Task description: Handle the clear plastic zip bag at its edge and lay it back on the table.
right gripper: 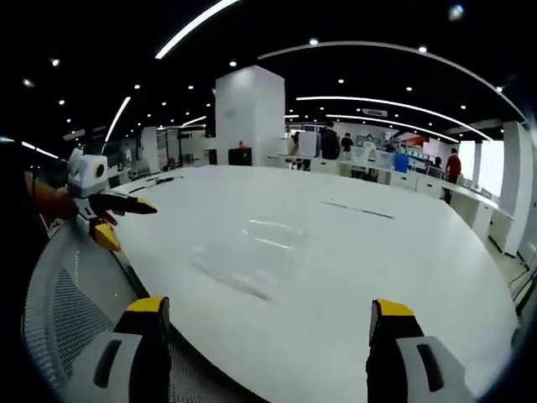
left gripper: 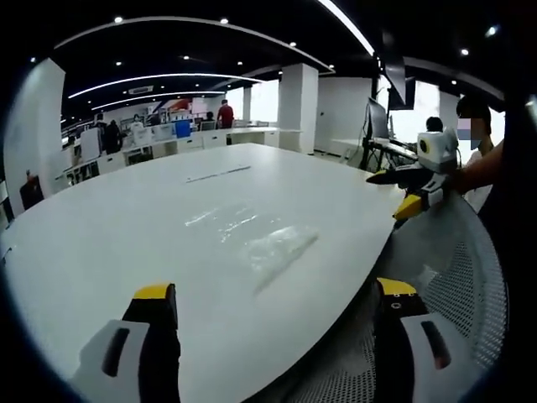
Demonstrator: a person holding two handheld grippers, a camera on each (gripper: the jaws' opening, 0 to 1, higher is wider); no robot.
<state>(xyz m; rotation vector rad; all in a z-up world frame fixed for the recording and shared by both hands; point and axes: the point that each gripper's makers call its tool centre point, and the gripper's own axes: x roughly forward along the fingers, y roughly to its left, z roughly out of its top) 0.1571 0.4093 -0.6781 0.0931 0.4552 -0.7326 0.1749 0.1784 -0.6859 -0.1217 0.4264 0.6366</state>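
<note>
Left gripper view: your left gripper (left gripper: 277,294) and right gripper (right gripper: 267,312) gape wide, empty; zip bag (left gripper: 256,239) flat on table (left gripper: 101,243).

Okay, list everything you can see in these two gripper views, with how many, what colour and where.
clear plastic zip bag: one, transparent, lying flat on the table ahead of both grippers, touched by neither.
table: one, white, large with a rounded edge.
thin strip: one, pale, on the table beyond the bag; too small to identify.
mesh chair: one, white-grey, at the table's near edge.
pillar: one, white, square, behind the table.
desks with people: several, far background, too small to count.
ceiling lights: strips and spots, white, on a dark ceiling.
left gripper: yellow-tipped black jaws, wide apart, empty.
right gripper: yellow-tipped black jaws, wide apart, empty.
</note>
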